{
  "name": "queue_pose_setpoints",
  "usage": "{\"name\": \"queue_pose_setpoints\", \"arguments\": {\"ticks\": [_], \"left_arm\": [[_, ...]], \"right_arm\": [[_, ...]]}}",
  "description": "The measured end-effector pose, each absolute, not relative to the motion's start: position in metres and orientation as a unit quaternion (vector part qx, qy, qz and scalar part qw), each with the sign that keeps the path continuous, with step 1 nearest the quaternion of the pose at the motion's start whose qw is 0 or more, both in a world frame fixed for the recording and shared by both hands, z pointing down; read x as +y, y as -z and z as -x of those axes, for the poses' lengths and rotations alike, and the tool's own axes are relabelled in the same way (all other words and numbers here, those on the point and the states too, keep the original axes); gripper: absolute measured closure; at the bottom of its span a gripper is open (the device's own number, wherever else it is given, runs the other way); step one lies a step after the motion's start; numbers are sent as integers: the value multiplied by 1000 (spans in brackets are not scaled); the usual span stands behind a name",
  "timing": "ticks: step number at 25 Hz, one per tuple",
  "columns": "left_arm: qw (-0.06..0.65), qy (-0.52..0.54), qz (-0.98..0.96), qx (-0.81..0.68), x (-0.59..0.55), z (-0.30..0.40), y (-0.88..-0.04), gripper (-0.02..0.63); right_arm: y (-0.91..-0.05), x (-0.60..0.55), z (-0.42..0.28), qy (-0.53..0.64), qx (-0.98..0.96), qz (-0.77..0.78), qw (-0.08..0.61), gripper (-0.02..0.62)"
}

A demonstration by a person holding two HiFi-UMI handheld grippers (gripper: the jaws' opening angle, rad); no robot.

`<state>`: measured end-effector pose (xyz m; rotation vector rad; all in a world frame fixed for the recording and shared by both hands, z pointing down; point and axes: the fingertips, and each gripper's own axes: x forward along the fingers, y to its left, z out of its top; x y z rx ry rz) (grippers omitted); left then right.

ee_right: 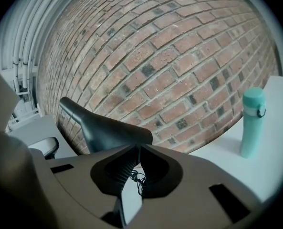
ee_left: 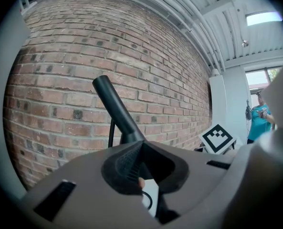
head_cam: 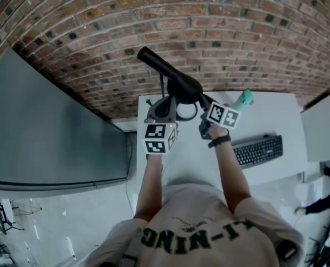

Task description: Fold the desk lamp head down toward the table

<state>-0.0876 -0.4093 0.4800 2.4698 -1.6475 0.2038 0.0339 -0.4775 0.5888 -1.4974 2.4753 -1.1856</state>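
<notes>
Left tongs (ee_left: 141, 145) and right tongs (ee_right: 138, 148) both clench the black desk lamp (head_cam: 170, 74) low down, at the white worktop's (head_cam: 265, 115) left end. Its tubular head (ee_right: 103, 128) slants up toward the brick wall (head_cam: 209, 38). A capped teal bottle (ee_right: 252, 123) stands upright beyond.

Bright even light, fisheye distort., dark corners

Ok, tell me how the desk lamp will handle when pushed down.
The desk lamp looks top-heavy, its long head raised on a slim stem, so it may tip unless steadied. Its smooth, tapered head could slip in a grip.
</notes>
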Motion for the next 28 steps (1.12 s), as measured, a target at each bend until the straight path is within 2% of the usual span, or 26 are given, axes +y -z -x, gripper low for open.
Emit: {"name": "queue_pose_setpoints", "arguments": {"ticks": [5,11,17,21,28], "left_arm": [[79,-66,-825,-556,-409,94,-477,606],[69,-57,-816,-570,-407,110,-464,606],[64,-54,-810,-581,-405,120,-461,606],[59,-55,-810,-581,-401,117,-461,606],[45,-57,-815,-575,-397,106,-458,606]], "right_arm": [[-592,-469,-45,358,792,494,13,563],[-559,-448,-72,223,809,543,-19,563],[-505,-429,-89,106,820,562,-13,563],[-478,-418,-93,54,819,571,-9,587],[-470,-411,-94,35,816,577,-7,591]]}}
